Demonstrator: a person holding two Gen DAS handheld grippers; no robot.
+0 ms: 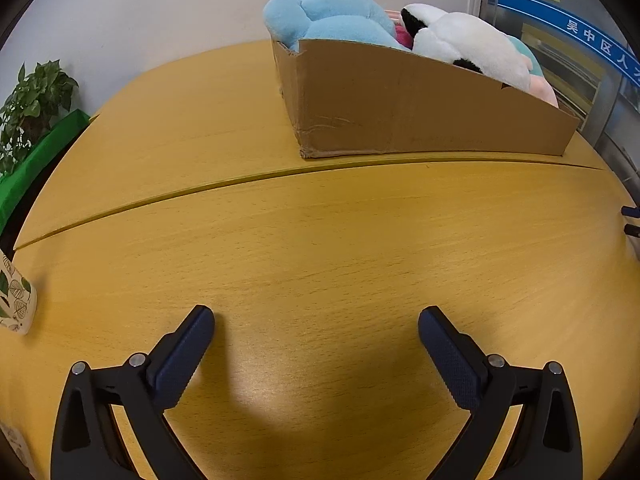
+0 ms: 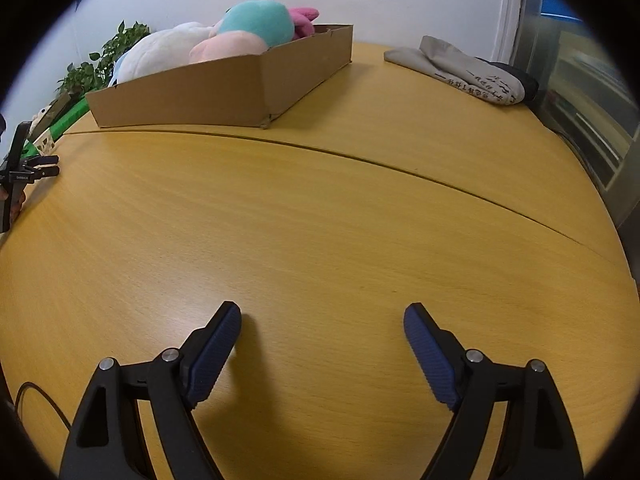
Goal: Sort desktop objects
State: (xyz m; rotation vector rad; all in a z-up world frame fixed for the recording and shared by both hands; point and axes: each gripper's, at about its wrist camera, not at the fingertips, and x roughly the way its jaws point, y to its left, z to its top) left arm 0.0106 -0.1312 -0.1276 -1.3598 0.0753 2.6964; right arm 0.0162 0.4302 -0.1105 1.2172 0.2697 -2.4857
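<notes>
A brown cardboard box [image 1: 400,112] stands at the back of the wooden table; it also shows in the right wrist view [image 2: 192,96]. It holds plush toys: a blue one [image 1: 332,16], a white and black one [image 1: 464,40], and teal [image 2: 256,20], pink [image 2: 228,46] and white [image 2: 164,52] ones. My left gripper [image 1: 316,320] is open and empty, low over the table in front of the box. My right gripper [image 2: 322,316] is open and empty over bare table. The left gripper's fingertips [image 2: 48,166] show at the right view's left edge.
A leaf-patterned cup [image 1: 16,300] stands at the left edge. A potted plant [image 1: 32,104] and a green strip [image 1: 36,156] lie beyond the table's left side. Folded grey cloth [image 2: 468,68] lies at the back right. A seam [image 1: 280,172] crosses the tabletop. A black cable [image 2: 40,400] lies near left.
</notes>
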